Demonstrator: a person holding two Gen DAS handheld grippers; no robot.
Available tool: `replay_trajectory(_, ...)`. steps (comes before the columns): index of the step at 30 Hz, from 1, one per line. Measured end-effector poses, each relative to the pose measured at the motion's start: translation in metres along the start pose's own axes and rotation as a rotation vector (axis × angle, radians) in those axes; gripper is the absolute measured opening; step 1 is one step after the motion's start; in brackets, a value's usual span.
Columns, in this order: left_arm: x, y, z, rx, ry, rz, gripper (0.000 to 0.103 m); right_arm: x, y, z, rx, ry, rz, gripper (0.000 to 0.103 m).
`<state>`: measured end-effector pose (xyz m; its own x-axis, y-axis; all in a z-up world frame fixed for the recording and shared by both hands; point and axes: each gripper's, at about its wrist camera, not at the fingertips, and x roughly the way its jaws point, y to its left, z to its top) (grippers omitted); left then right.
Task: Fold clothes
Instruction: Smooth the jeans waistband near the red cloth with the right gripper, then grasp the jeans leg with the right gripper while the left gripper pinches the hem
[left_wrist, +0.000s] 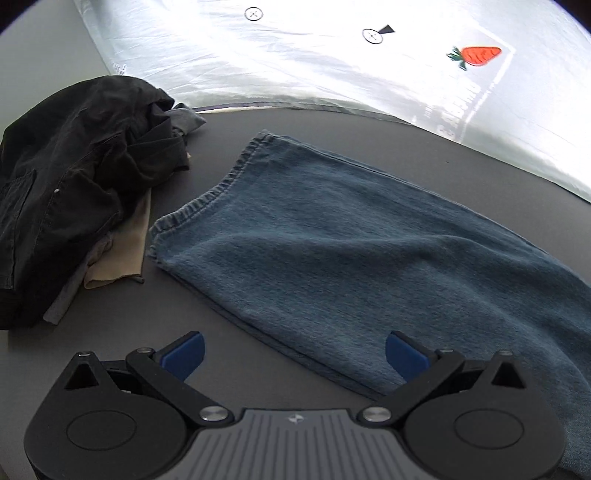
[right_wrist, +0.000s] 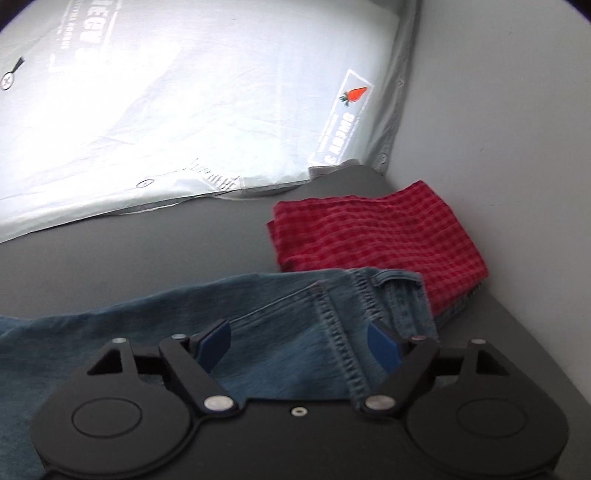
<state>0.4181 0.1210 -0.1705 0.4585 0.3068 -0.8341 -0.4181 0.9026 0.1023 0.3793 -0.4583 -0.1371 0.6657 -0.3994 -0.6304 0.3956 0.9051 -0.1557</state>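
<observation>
My left gripper (left_wrist: 294, 356) sits low with its two blue-padded fingers (left_wrist: 183, 353) spread wide, gripping nothing. My right gripper (right_wrist: 299, 347) is posed the same way, its blue pads (right_wrist: 382, 347) wide apart and empty.

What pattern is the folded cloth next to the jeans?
Red checked cloth, clearest in the right wrist view.

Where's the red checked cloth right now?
In the right wrist view, the red checked cloth lies folded at right on the grey table, just beyond the jeans waistband.
</observation>
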Motion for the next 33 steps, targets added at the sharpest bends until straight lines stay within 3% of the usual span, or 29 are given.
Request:
replay_trajectory(5, 0.024, 0.071, 0.016, -0.181, -0.011, -0.009, 0.102, -0.047, 0.114, -0.022, -0.075, 0.087, 0.250, 0.074)
replay_trajectory(8, 0.046, 0.105, 0.027, -0.272, -0.002, -0.034, 0.102, -0.069, 0.175, -0.021, -0.110, 0.114, 0.330, 0.075)
replay_trajectory(10, 0.061, 0.120, 0.033, -0.317, 0.007, -0.082, 0.102, -0.082, 0.218, -0.026, -0.171, 0.080, 0.350, 0.068)
replay_trajectory(12, 0.076, 0.129, 0.038, -0.345, 0.016, -0.138, 0.101, -0.083, 0.250, -0.026, -0.199, 0.045, 0.334, 0.031)
replay_trajectory(14, 0.087, 0.133, 0.041, -0.350, 0.018, -0.167, 0.098, -0.074, 0.278, -0.027, -0.175, 0.043, 0.279, 0.017)
replay_trajectory(15, 0.088, 0.134, 0.042, -0.347, 0.011, -0.172, 0.098, -0.068, 0.289, -0.026, -0.156, 0.036, 0.252, 0.016)
replay_trajectory(17, 0.090, 0.136, 0.044, -0.342, -0.003, -0.183, 0.090, -0.059, 0.315, -0.030, -0.136, 0.040, 0.204, 0.014)
replay_trajectory(19, 0.093, 0.138, 0.046, -0.337, -0.017, -0.193, 0.056, -0.061, 0.346, -0.042, -0.144, 0.029, 0.204, 0.008)
replay_trajectory(20, 0.094, 0.139, 0.046, -0.334, -0.024, -0.198, 0.052, -0.066, 0.362, -0.049, -0.153, 0.013, 0.219, 0.007)
replay_trajectory(21, 0.096, 0.141, 0.047, -0.332, -0.031, -0.203, 0.038, -0.072, 0.380, -0.056, -0.169, -0.003, 0.238, 0.006)
replay_trajectory(25, 0.101, 0.145, 0.051, -0.321, -0.058, -0.224, 0.029, -0.116, 0.458, -0.090, -0.383, -0.075, 0.403, 0.002)
replay_trajectory(28, 0.105, 0.149, 0.054, -0.313, -0.079, -0.239, 0.028, -0.144, 0.487, -0.106, -0.532, -0.079, 0.614, 0.002)
replay_trajectory(30, 0.106, 0.148, 0.053, -0.306, -0.088, -0.242, 0.028, -0.158, 0.486, -0.101, -0.565, -0.046, 0.702, 0.005)
replay_trajectory(31, 0.106, 0.148, 0.052, -0.306, -0.093, -0.244, 0.028, -0.159, 0.476, -0.097, -0.525, -0.056, 0.684, 0.005)
replay_trajectory(33, 0.106, 0.150, 0.050, -0.321, -0.099, -0.249, 0.028, -0.143, 0.448, -0.090, -0.439, -0.043, 0.568, 0.006)
